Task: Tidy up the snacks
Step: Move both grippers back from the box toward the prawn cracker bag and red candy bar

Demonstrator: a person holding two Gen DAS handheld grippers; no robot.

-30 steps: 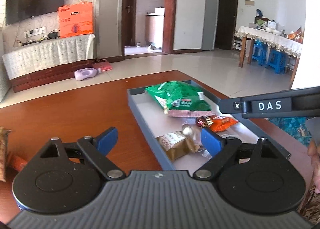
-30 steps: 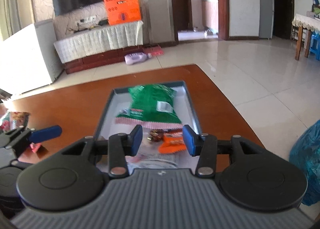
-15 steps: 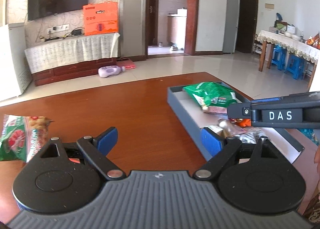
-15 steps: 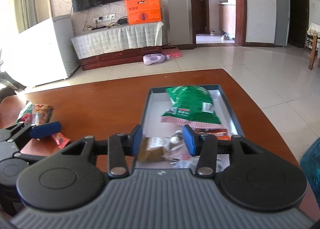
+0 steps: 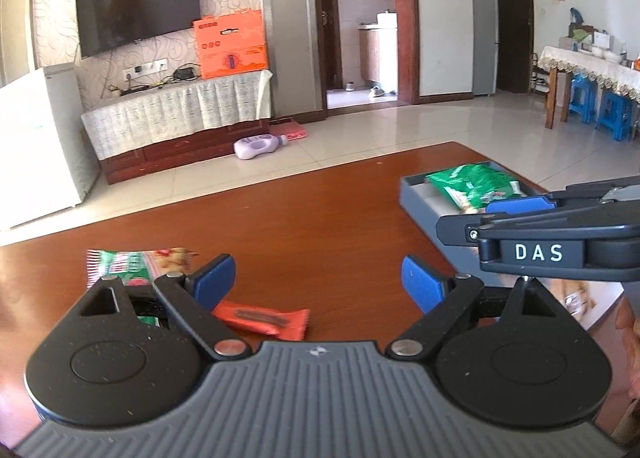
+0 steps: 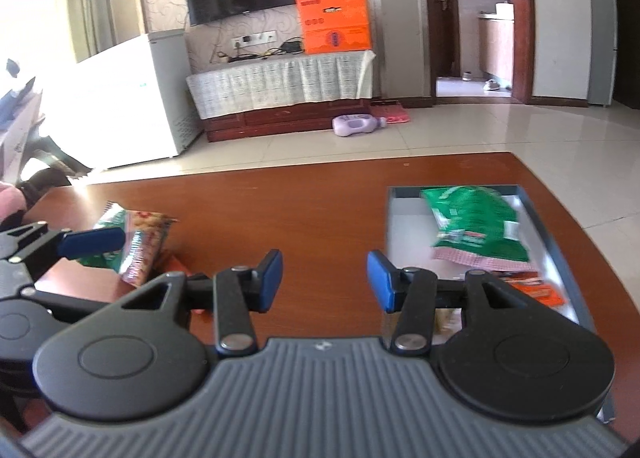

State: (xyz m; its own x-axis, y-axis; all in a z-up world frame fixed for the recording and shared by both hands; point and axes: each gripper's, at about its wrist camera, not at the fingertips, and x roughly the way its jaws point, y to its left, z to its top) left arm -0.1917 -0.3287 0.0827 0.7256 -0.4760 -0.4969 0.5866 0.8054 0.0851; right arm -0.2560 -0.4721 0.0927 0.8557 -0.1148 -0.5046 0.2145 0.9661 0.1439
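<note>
A grey tray [image 6: 560, 254] sits at the right of the brown table and holds a green snack bag [image 6: 476, 223], an orange packet [image 6: 536, 290] and other wrappers. On the table's left lie a green-and-red peanut bag [image 5: 140, 262] and an orange-red bar [image 5: 264, 318]. My left gripper [image 5: 318, 284] is open and empty, just right of the bar. My right gripper [image 6: 324, 282] is open and empty over bare table between the tray and the peanut bag [image 6: 140, 246]. The tray also shows in the left wrist view [image 5: 416, 197].
The right gripper's body [image 5: 552, 234] crosses the left wrist view in front of the tray. The left gripper's finger [image 6: 92, 240] shows at the far left beside the peanut bag. The table's far edge [image 6: 280, 173] drops to a tiled floor.
Both grippers have swung left, away from the tray, toward the snacks on the table's left. The right gripper's jaws have opened wider. The peanut bag and bar came into view.
</note>
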